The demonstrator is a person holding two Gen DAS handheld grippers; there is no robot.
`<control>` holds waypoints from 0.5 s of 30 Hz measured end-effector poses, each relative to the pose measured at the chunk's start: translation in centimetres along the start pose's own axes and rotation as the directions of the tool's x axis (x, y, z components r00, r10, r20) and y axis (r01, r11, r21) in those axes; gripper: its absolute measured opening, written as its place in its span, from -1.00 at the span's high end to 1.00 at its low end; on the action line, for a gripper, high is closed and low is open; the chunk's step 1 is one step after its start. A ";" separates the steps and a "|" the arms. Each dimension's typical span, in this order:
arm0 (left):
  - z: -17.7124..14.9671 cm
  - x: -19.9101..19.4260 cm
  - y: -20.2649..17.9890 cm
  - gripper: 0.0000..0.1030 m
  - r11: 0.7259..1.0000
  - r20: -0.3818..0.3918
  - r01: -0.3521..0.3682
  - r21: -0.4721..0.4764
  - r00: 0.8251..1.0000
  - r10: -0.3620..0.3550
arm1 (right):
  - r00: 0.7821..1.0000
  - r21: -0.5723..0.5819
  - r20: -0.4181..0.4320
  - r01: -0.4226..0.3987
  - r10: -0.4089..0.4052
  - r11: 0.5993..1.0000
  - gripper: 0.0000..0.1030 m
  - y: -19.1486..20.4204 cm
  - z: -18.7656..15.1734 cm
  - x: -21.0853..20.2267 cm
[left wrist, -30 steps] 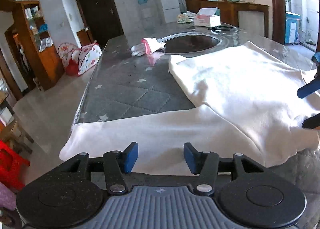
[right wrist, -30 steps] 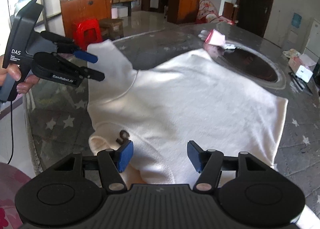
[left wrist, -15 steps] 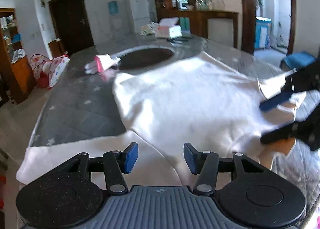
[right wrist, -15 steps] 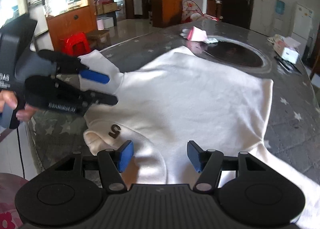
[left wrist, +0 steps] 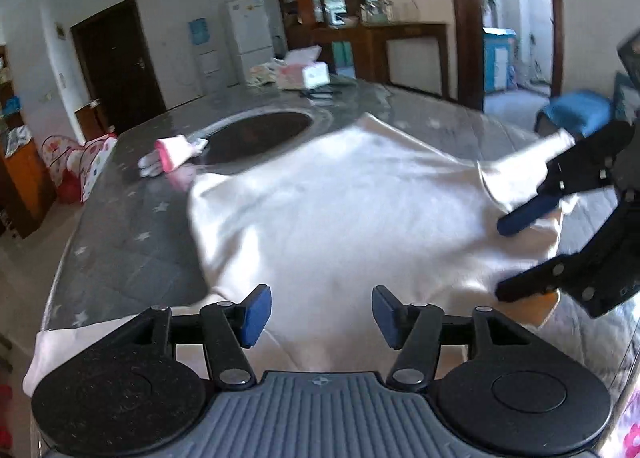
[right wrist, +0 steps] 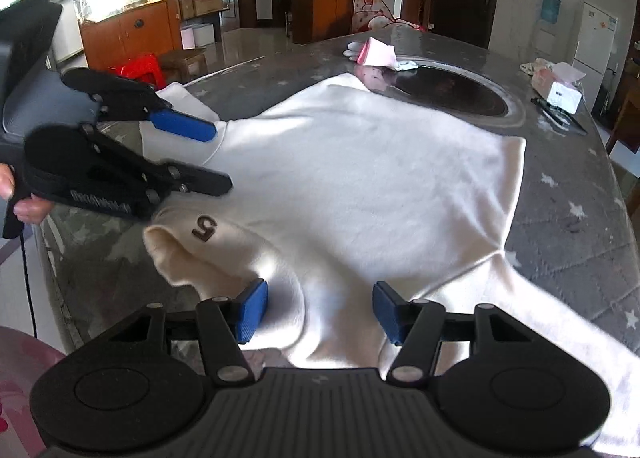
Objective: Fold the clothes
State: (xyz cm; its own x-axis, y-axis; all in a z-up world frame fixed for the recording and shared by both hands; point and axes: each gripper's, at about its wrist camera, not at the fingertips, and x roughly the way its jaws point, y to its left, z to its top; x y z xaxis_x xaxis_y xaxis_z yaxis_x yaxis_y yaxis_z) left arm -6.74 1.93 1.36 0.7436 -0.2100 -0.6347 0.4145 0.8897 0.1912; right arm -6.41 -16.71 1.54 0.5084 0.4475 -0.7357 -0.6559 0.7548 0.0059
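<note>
A white sweatshirt [left wrist: 340, 218] lies spread flat on the grey star-patterned table [left wrist: 120, 250], its collar with a brown "5" label [right wrist: 204, 228] near the front edge. My left gripper [left wrist: 320, 314] hovers low over the left shoulder, where the sleeve [left wrist: 68, 338] runs off to the left. Its jaws are opening, and cloth lies below them, not pinched. In the right wrist view the left gripper [right wrist: 220, 160] sits just left of the collar. My right gripper [right wrist: 319, 310] stands open over the cloth beside the collar; the left wrist view shows the right gripper [left wrist: 502, 258] at the far right.
A small pink and white cloth [right wrist: 376, 54] lies beyond the hem, next to a dark round inset [right wrist: 448, 88] in the table. A tissue box [right wrist: 560, 88] stands at the far end. A red stool [right wrist: 140, 68] is on the floor past the table's left edge.
The left gripper has swung right, from over the left sleeve to the shoulder, closer to the right gripper, and its jaws are a little wider. The collar label has come into the right view.
</note>
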 end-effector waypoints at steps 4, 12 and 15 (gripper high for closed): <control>-0.3 0.3 -0.7 -0.19 0.999 -0.003 -0.009 0.044 1.000 0.009 | 0.998 0.059 0.050 0.023 -0.026 0.998 -0.14 -1.3 -0.1 -2.1; 2.0 0.0 0.2 -0.36 0.999 0.019 0.012 -0.040 1.000 -0.011 | 0.968 0.281 0.052 0.223 -0.247 0.933 -0.07 -7.4 -3.2 -5.8; 2.6 -0.2 0.1 -0.38 0.997 0.025 0.044 -0.070 0.999 -0.043 | 0.948 0.380 0.028 0.284 -0.318 0.880 -0.05 -10.1 -5.2 -6.9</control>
State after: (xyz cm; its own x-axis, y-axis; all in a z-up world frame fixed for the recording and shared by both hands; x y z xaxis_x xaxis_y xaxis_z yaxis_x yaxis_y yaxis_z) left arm -5.51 0.96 3.48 0.7382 -0.2579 -0.6234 0.4093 0.9057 0.1100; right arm -6.20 -29.88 3.01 0.7059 0.1978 -0.6801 -0.2209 0.9738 0.0539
